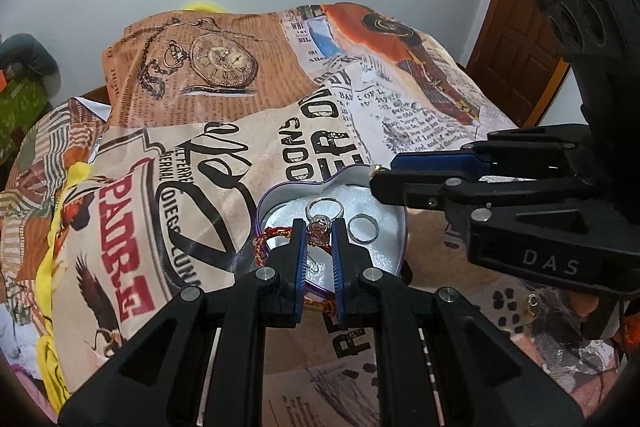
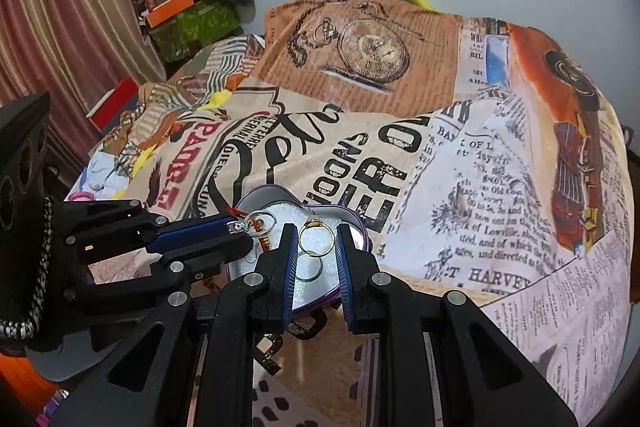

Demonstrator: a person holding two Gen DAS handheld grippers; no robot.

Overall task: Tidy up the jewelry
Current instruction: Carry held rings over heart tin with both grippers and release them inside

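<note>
Two rings (image 1: 319, 227) gripped, red cord (image 1: 267, 239) half hidden

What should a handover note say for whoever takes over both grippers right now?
Left gripper: shut on a ring with a pink stone, held over the heart-shaped tin.
Right gripper: shut on a gold ring, also over the tin.
In the tin: a plain silver ring; a red and gold cord lies over its left rim.
Done: silver ring placed.
Left: release both rings into the tin; a small gold clasp lies on the printed cloth to the right.
</note>
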